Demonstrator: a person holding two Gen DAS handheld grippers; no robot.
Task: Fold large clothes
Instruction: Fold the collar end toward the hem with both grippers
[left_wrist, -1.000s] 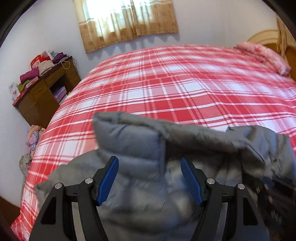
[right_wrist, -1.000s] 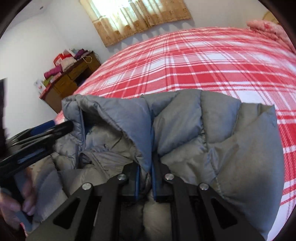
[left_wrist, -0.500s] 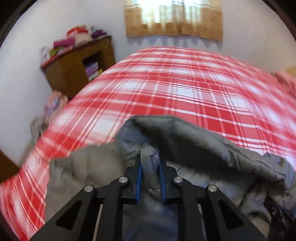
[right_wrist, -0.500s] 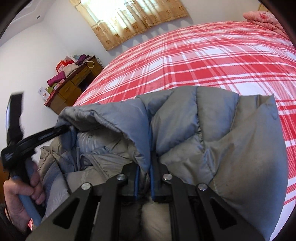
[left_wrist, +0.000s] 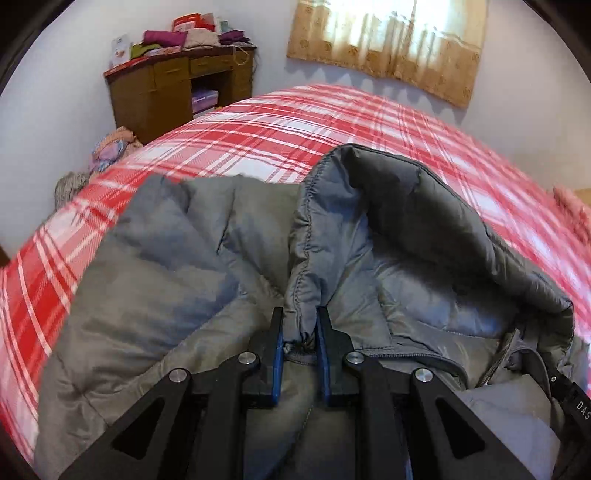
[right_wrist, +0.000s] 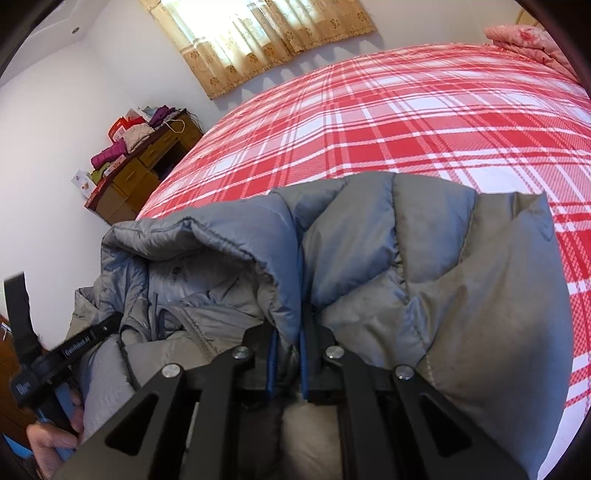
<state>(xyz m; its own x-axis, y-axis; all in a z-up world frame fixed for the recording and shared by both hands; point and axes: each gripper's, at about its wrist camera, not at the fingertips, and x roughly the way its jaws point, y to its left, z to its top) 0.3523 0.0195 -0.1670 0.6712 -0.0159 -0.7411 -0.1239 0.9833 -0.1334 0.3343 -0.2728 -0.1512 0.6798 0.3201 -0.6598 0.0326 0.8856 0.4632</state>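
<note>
Grey puffer jacket (left_wrist: 177, 280), both grippers' jaws clamped on its hood edge (left_wrist: 301, 280)

Beyond the bunched jacket (right_wrist: 461, 295), the plaid bed (right_wrist: 424, 129) lies open.

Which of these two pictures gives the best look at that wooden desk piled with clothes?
The left wrist view: the wooden desk faces the camera, showing drawers and the open shelf. In the right wrist view the desk appears smaller, seen at a slant.

A grey puffer jacket (left_wrist: 177, 295) lies on the red-plaid bed (left_wrist: 295, 125).
</note>
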